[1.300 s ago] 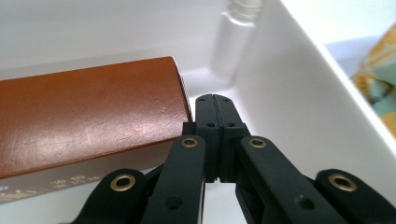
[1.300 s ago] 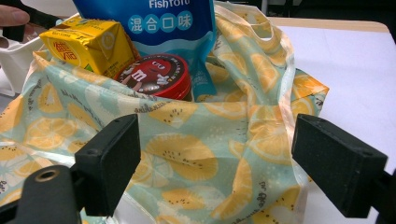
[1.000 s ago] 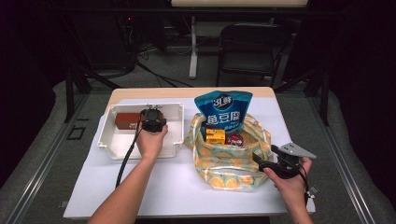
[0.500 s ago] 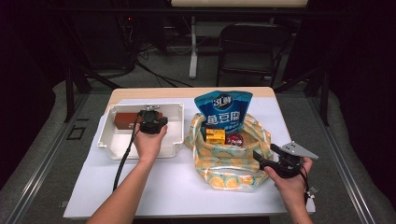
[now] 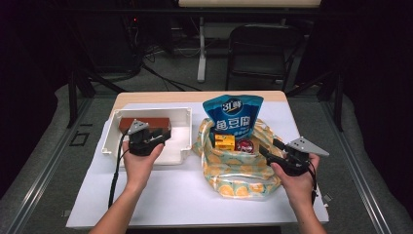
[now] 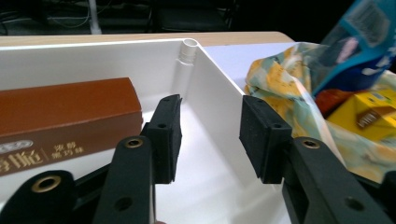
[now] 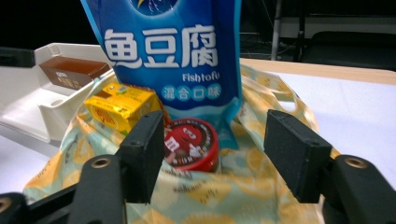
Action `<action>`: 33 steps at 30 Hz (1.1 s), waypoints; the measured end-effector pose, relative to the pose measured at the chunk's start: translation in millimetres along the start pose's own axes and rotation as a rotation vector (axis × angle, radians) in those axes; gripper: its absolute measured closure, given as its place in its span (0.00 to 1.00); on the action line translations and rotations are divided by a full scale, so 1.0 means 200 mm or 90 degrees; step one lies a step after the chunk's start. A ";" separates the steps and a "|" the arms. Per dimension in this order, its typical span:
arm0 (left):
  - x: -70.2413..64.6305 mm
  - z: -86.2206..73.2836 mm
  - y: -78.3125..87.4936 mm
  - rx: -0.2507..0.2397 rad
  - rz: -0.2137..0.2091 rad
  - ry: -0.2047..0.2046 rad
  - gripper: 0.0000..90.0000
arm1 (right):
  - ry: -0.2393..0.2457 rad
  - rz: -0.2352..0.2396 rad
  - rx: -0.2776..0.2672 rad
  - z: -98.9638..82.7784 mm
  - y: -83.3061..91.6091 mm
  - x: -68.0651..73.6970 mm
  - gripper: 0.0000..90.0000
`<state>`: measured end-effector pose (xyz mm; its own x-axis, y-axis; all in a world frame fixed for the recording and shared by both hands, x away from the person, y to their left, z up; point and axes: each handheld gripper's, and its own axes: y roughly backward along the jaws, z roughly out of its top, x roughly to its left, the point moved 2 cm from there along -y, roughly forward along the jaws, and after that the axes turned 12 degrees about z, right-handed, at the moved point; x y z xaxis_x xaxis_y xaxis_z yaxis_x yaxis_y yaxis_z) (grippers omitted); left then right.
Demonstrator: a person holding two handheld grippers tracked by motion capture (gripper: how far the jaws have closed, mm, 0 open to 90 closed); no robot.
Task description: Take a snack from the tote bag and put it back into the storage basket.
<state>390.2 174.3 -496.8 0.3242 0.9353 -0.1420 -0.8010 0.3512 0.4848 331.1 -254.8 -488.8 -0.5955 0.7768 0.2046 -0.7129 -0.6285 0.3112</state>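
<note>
A brown box [image 5: 143,123] [image 6: 65,112] lies in the white tray [image 5: 178,117] at the left. My left gripper [image 5: 164,134] [image 6: 210,126] hovers over the tray's right part, beside the box. Its jaws have just been opening and nothing is between them. At the right, a cloth bag with an orange-slice print [image 5: 238,175] [image 7: 210,196] holds a blue pouch [image 5: 234,114] [image 7: 168,51], a yellow box [image 5: 225,141] [image 7: 119,107] and a red round tin [image 5: 245,145] [image 7: 194,142]. My right gripper [image 5: 269,147] [image 7: 215,126] sits at the bag's right edge. Its jaws have just been closing, and they point at the tin without touching it.
Tray and bag rest on a white mat [image 5: 160,195] over a wooden table [image 5: 195,96]. The left gripper's black cable [image 5: 116,175] trails down the mat. A dark chair [image 5: 260,53] and a stand [image 5: 201,44] stand beyond the table's far edge.
My left gripper has let go of the brown box, pulled back toward the tray's near side and turned to the right, jaws now apart. The right hand has risen slightly at the bag's edge.
</note>
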 end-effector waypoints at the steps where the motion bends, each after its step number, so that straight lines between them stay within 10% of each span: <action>1: 0.01 -0.01 0.01 -0.001 -0.001 0.000 0.61 | 0.002 0.001 0.001 0.01 -0.01 0.00 0.44; 12: 0.07 -0.09 0.11 -0.022 -0.044 -0.001 0.51 | -0.005 -0.022 0.019 0.11 -0.19 -0.04 0.39; 33: 0.12 -0.14 0.13 -0.036 -0.027 -0.002 0.46 | -0.020 -0.012 0.032 0.24 -0.41 -0.11 0.33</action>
<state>363.0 207.0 -511.7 0.3599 0.9193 -0.1590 -0.8137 0.3927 0.4285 420.2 -217.9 -474.9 -0.5694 0.7899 0.2277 -0.7039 -0.6116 0.3611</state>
